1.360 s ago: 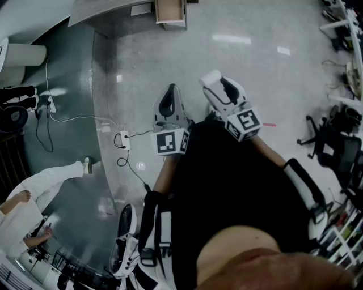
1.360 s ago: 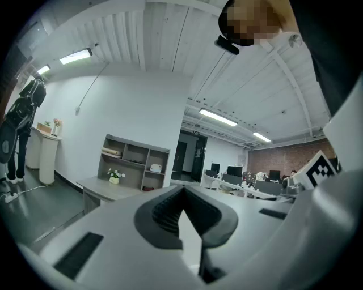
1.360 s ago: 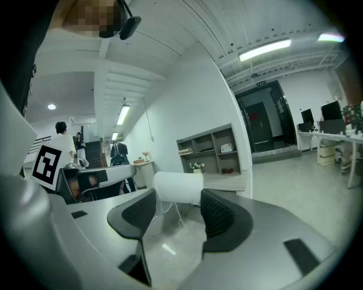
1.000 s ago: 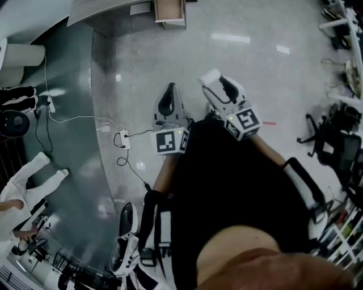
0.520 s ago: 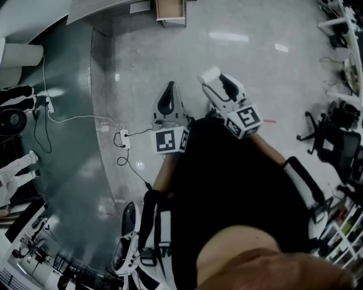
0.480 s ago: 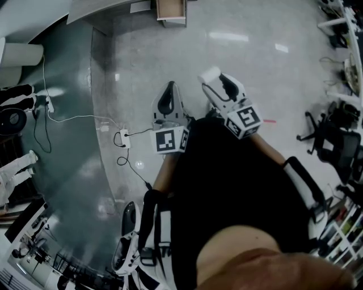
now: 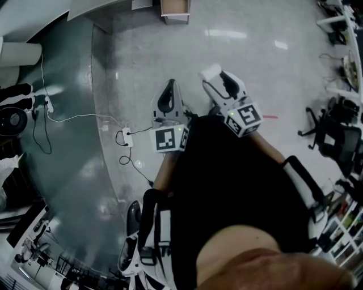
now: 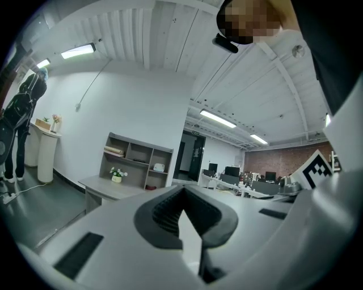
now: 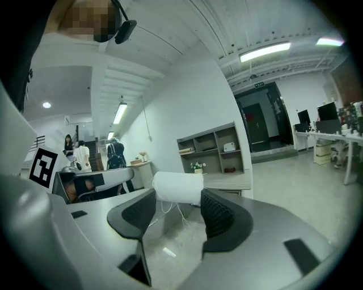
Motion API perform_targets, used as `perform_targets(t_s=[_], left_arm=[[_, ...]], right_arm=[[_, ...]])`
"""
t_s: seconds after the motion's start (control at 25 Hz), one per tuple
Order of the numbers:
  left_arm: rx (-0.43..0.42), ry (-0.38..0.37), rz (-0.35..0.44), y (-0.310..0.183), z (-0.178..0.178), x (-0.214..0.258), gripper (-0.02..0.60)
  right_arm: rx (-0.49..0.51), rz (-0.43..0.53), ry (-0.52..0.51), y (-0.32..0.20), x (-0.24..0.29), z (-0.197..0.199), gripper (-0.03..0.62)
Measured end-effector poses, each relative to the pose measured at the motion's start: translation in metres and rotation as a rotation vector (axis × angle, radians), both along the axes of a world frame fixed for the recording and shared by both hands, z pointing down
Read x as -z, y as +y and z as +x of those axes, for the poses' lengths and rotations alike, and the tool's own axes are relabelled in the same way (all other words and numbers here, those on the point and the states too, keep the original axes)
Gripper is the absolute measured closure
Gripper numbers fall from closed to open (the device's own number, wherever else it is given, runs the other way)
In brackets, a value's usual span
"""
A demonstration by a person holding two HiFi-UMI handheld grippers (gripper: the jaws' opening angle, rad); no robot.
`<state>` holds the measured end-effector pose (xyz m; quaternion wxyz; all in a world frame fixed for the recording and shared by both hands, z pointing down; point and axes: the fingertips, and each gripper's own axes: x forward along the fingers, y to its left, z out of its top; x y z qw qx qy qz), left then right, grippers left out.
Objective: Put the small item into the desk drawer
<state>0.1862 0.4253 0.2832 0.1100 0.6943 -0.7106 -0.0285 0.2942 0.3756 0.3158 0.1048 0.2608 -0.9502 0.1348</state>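
Observation:
The head view looks down on both grippers held side by side in front of a black top, above a pale floor. My right gripper (image 7: pixel 217 76) is shut on a small white roll (image 7: pixel 210 72) at its tips. In the right gripper view the white roll (image 9: pixel 177 187) sits between the dark pads (image 9: pixel 218 215), with loose threads hanging from it. My left gripper (image 7: pixel 169 86) is shut and holds nothing; its pads (image 8: pixel 164 212) meet at the tips. A wooden drawer (image 7: pixel 176 13) stands open at the top edge, far ahead of both grippers.
A grey desk with an open shelf unit (image 9: pixel 212 148) stands ahead by the wall. A power strip with white and black cables (image 7: pixel 127 137) lies on the floor to the left. Black office chairs (image 7: pixel 334 133) stand at the right. People (image 9: pixel 79 156) stand in the distance.
The person in white at the left edge has walked almost out of view. The view has tilted slightly, so the drawer sits nearer the top edge. Both grippers have kept their places.

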Motion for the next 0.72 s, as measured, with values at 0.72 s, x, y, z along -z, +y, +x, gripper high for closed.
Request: perform_targets(t_s=[0.72], left_arm=[[-0.049,0.041,0.016,0.019,-0.028,-0.004,0.583]], right_arm=[[-0.044,0.012,0.012,0.026,-0.005,-0.035,0.349]])
